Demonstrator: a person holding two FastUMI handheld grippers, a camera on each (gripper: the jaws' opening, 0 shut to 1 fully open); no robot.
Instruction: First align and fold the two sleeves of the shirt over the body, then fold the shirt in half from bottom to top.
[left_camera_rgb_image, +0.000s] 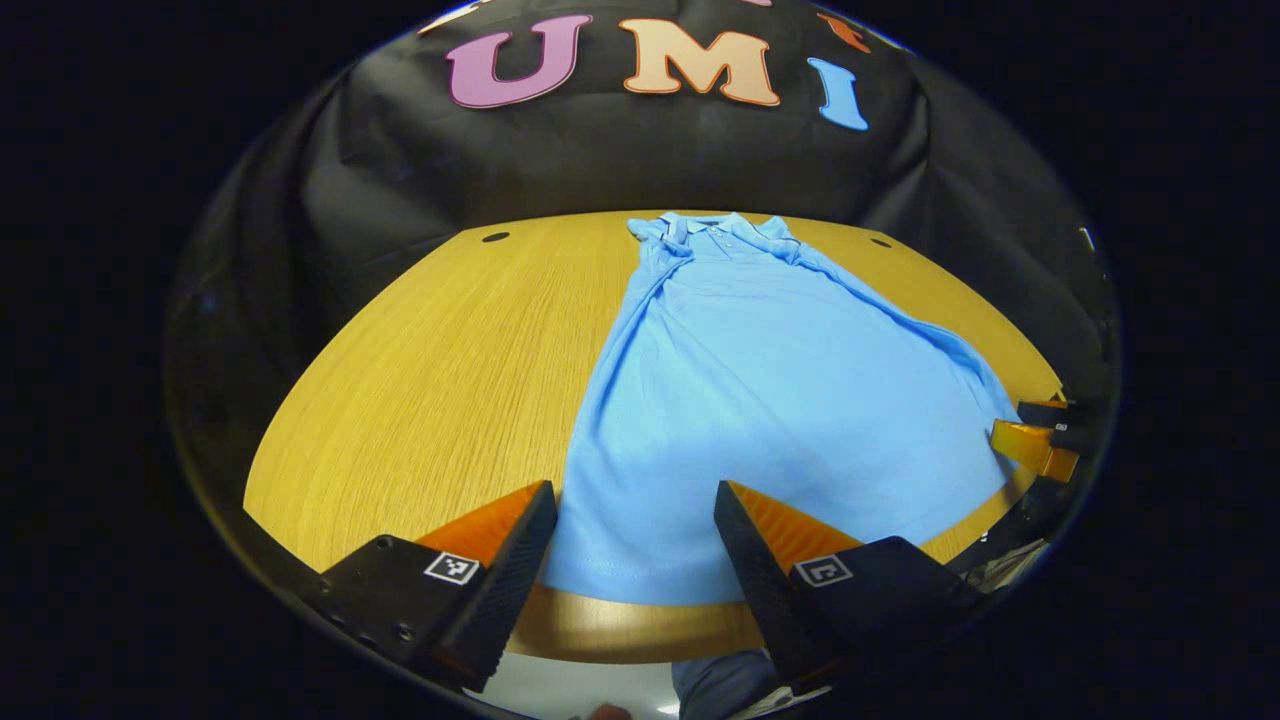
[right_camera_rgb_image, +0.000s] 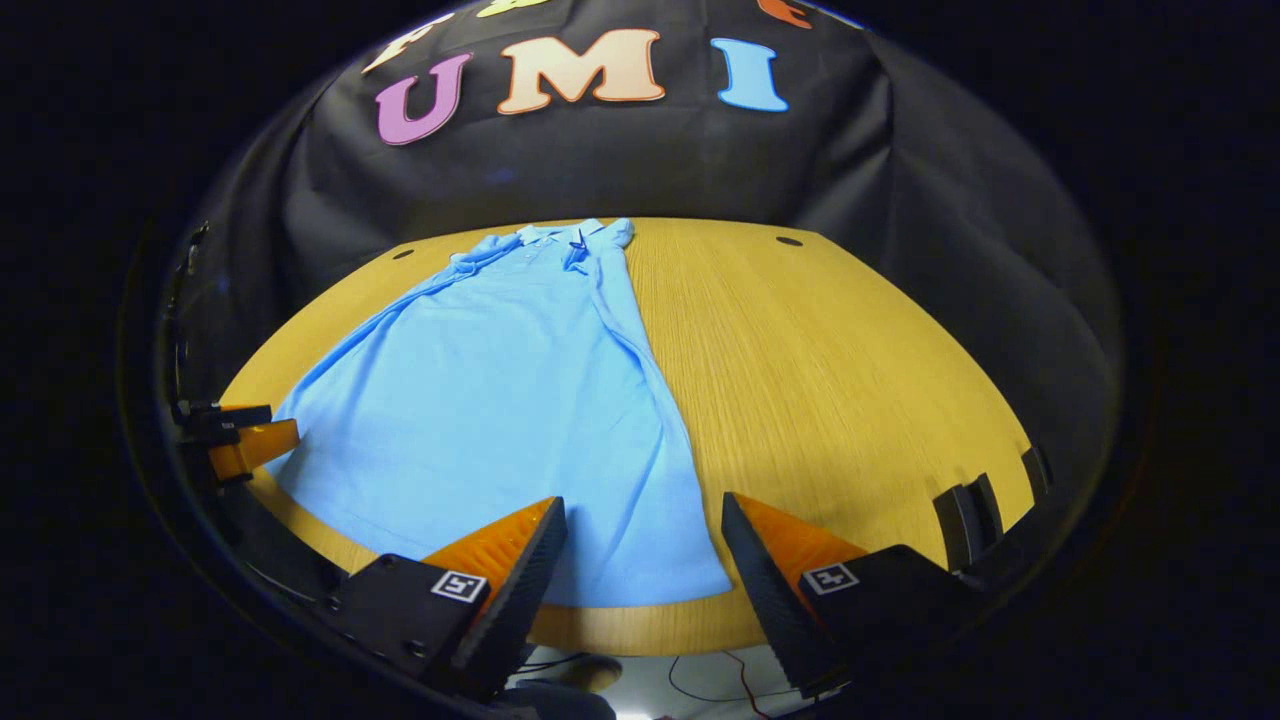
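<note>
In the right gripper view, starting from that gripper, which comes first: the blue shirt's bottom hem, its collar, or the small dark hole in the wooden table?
1. Bottom hem of the light blue polo shirt: nearest, between the open fingers.
2. Collar and small dark hole in the wooden table: both at the far edge, collar left, hole right; too close to call.

Wooden table (left_camera_rgb_image: 440, 380), black cloth wall (left_camera_rgb_image: 620, 150), cables (right_camera_rgb_image: 700, 680)

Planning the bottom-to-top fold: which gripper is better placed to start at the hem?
Neither clearly. The left gripper hangs open over the blue shirt hem at its left corner; the right gripper hangs open over the right corner. The sleeves look already folded in, so likely both grip together.
</note>
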